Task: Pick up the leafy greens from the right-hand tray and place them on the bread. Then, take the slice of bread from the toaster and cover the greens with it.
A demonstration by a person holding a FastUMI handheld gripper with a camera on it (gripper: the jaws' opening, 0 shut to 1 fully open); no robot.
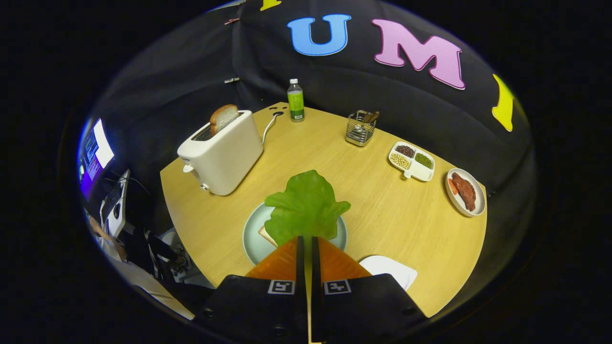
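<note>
A: Nearest the lens, bottom centre of the frame: gripper [306, 237], fingers nearly together, pinched on the lettuce leaf [306, 208] by its lower edge.

B: Where's the leaf relative to the bread?

A: Leaf hangs over the pale green plate [254, 234], centre-low in frame. Corner of a bread slice [267, 235] peeks out on the plate, left of the fingers, under the leaf. Can't tell if leaf touches it.

B: 2nd slice?

A: Standing up in the white toaster [221, 156] slot, upper left; toast slice [223, 117] pokes out the top.

B: Rest of the table?

A: Wooden table [382, 215]. White tray [389, 270] just right of the fingers. Green-label bottle [296, 101] top centre, wire holder [360, 128] to its right, divided dish of beans [412, 161] farther right, plate w/ meat [465, 192] at right edge.
</note>
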